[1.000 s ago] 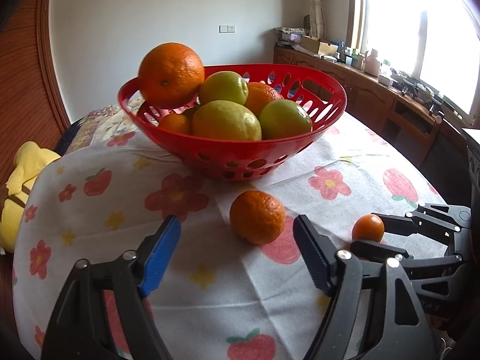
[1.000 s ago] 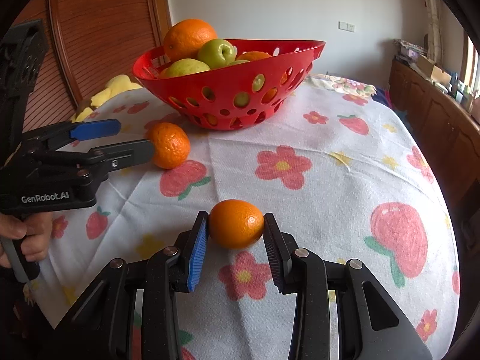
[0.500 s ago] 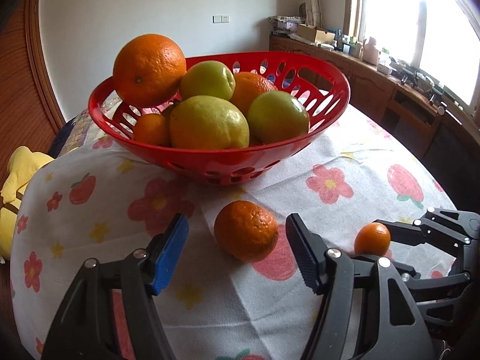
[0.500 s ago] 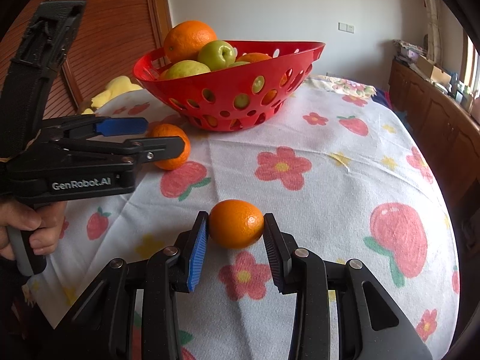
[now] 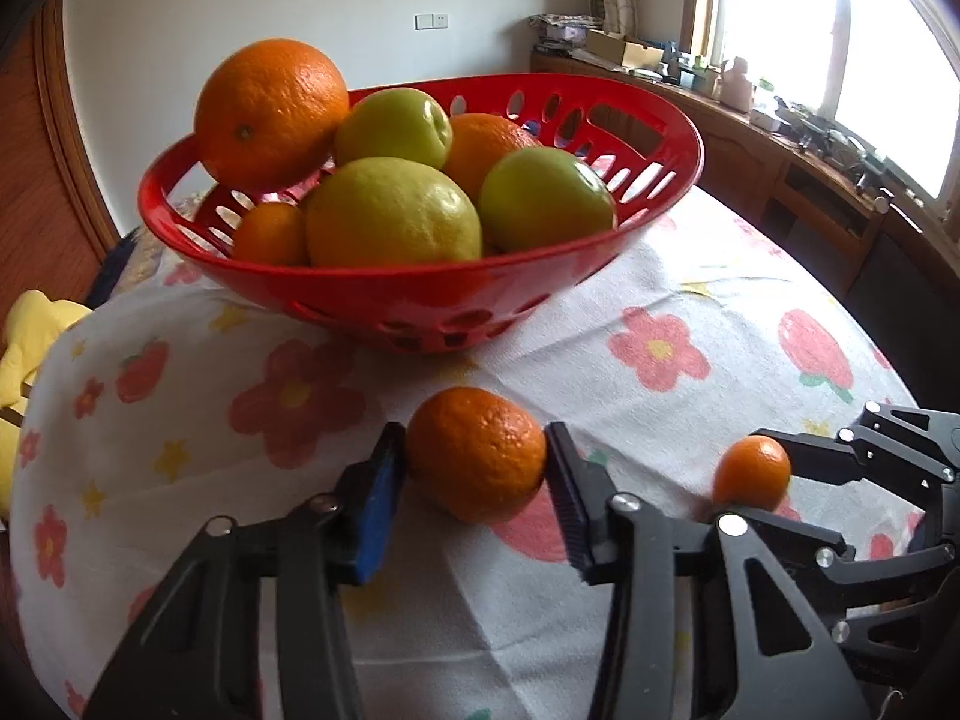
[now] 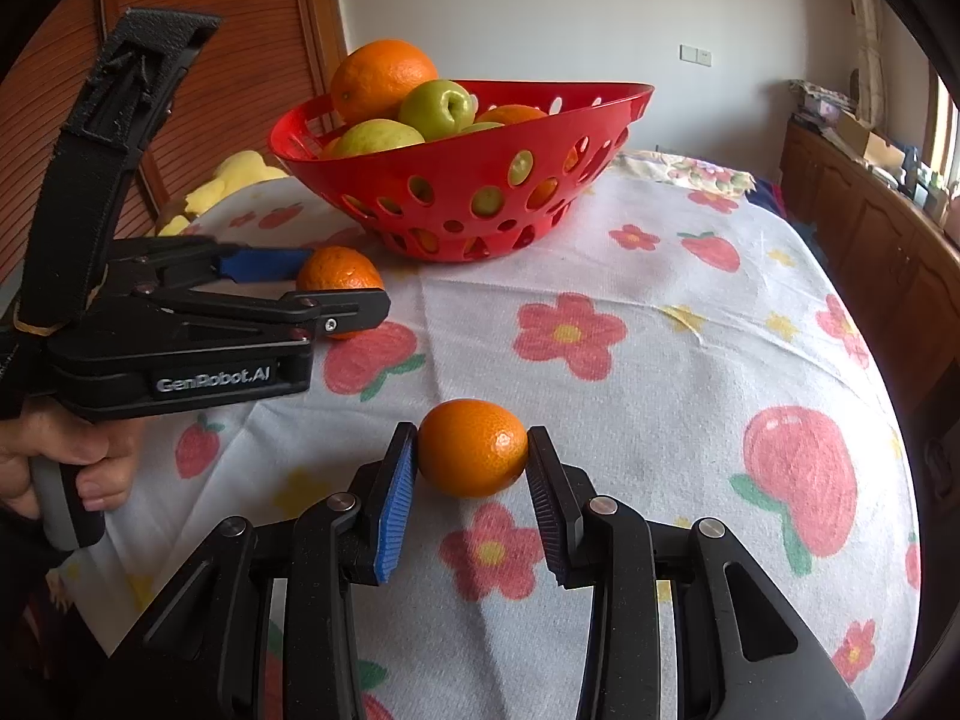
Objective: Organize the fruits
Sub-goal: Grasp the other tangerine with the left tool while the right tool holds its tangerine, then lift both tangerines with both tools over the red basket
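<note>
A red slotted basket (image 5: 420,300) (image 6: 468,192) holds several oranges and green-yellow fruits, with one large orange (image 5: 271,114) on top. My left gripper (image 5: 474,468) is shut on a rough tangerine (image 5: 476,454) that rests on the tablecloth in front of the basket; it also shows in the right wrist view (image 6: 339,273). My right gripper (image 6: 471,462) is shut on a smaller smooth tangerine (image 6: 472,447) on the cloth, seen too in the left wrist view (image 5: 751,471).
The table carries a white cloth (image 6: 660,360) printed with flowers and strawberries. A yellow soft object (image 5: 24,348) lies past the left table edge. Wooden cabinets (image 5: 810,180) run under the window at right. A wooden door (image 6: 210,90) stands behind the basket.
My left gripper moved forward around the rough tangerine and closed on it. The right gripper kept its hold on the small tangerine without moving.
</note>
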`<act>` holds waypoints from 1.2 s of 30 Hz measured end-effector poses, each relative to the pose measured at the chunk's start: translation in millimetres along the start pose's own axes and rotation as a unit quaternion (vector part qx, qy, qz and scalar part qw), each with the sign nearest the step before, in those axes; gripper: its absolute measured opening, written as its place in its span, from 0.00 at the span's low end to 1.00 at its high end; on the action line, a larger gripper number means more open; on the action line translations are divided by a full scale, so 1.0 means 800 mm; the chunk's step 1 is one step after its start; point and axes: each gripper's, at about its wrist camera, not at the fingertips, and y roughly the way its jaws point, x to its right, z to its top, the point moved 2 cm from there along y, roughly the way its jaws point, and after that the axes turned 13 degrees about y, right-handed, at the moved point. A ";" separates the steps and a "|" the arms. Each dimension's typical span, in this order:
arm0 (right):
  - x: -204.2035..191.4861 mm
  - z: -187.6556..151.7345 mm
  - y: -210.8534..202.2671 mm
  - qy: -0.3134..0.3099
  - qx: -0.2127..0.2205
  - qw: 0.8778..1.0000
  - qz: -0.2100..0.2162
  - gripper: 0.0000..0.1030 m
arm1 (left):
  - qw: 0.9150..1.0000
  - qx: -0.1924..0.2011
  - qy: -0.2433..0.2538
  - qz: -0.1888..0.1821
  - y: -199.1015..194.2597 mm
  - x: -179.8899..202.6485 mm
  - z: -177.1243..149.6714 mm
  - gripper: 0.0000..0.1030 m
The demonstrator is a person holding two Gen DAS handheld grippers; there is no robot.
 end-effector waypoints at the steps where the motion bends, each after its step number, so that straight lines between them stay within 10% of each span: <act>1: 0.000 0.000 0.001 -0.001 -0.001 1.000 0.000 0.35 | 1.000 0.000 0.004 0.003 -0.001 0.001 -0.001 0.43; 36: -0.006 -0.002 -0.001 -0.021 -0.004 1.000 0.000 0.35 | 0.995 0.096 -0.021 0.020 -0.124 -0.019 -0.021 0.42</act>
